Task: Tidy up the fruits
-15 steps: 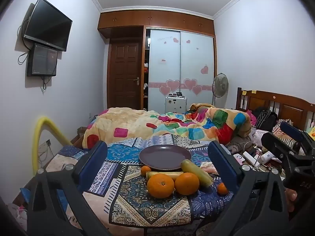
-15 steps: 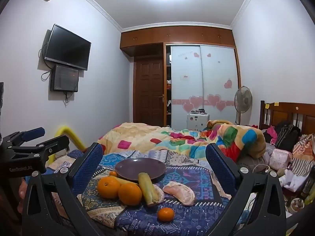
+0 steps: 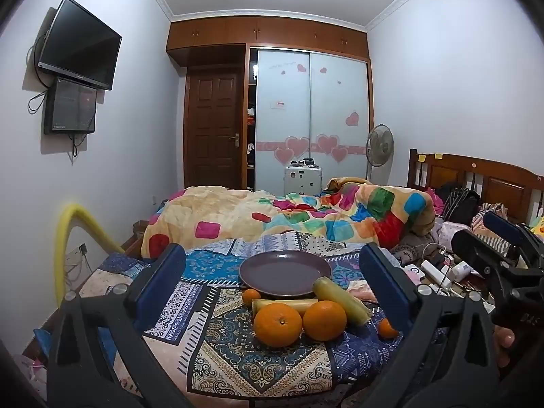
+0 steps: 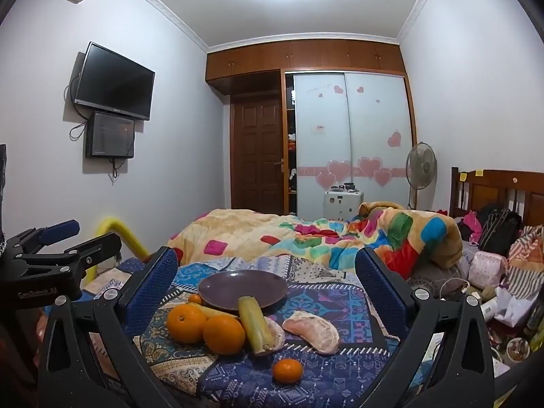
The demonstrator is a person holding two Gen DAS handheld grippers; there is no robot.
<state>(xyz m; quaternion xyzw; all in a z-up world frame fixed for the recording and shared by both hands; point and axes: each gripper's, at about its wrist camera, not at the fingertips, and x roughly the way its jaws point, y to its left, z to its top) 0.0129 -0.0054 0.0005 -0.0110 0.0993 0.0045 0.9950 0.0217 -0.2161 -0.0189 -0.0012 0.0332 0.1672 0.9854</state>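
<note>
An empty purple plate rests on the patterned cloth. In front of it lie two big oranges, two yellowish cane pieces, peeled pomelo segments and small tangerines. My left gripper stands open, short of the fruit, nothing between its blue pads. My right gripper is open too, hovering before the same pile. Each gripper shows at the edge of the other's view.
The cloth covers a low table at the foot of a bed with a colourful quilt. Clutter of cables, bags and boxes lies to the right. A yellow padded bar stands at the left near the wall.
Both views have tilted slightly upward and shifted a little; the fruit and plate have not moved, and both grippers stay open.
</note>
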